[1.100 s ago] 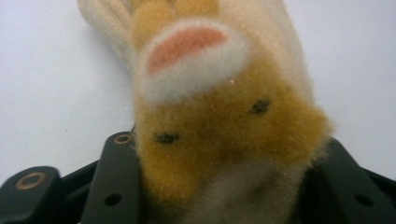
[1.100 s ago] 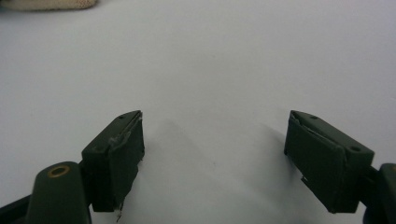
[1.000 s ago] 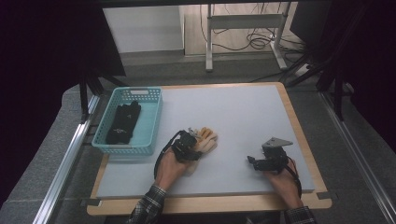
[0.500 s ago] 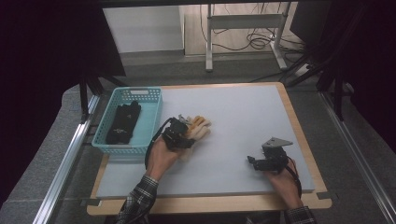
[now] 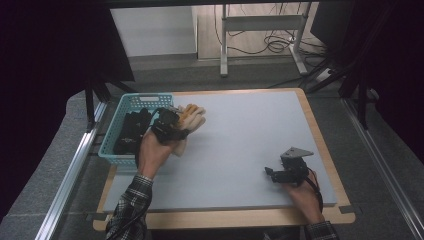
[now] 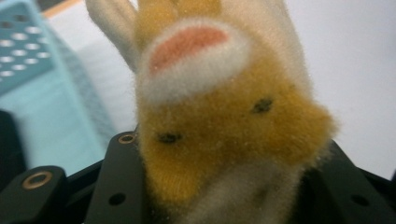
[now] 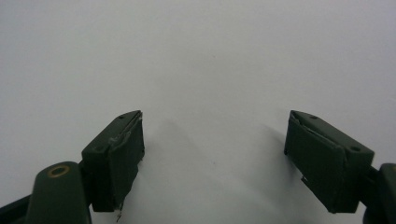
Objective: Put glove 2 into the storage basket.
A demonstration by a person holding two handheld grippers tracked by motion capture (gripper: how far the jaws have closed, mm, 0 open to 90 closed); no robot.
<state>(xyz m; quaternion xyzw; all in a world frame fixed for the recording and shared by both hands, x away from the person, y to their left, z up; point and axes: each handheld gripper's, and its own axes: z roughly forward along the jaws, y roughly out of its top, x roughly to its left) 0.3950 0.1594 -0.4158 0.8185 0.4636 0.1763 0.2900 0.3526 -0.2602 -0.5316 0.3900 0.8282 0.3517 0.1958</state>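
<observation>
Plush toy [image 5: 189, 119], tan and cream, sits clenched in the left gripper [image 5: 167, 127], raised beside the teal basket [image 5: 116, 150]; the left gripper view adds its 2 dark eyes and pink patch. Dark items fill the basket. On the bench [image 5: 240, 140], the right gripper [image 5: 285, 175] rests released.

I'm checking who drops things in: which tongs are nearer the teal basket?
Left. The left tongs hold a plush toy right beside the teal basket, at its right rim. The right tongs rest open far across the table, near its front right.
</observation>
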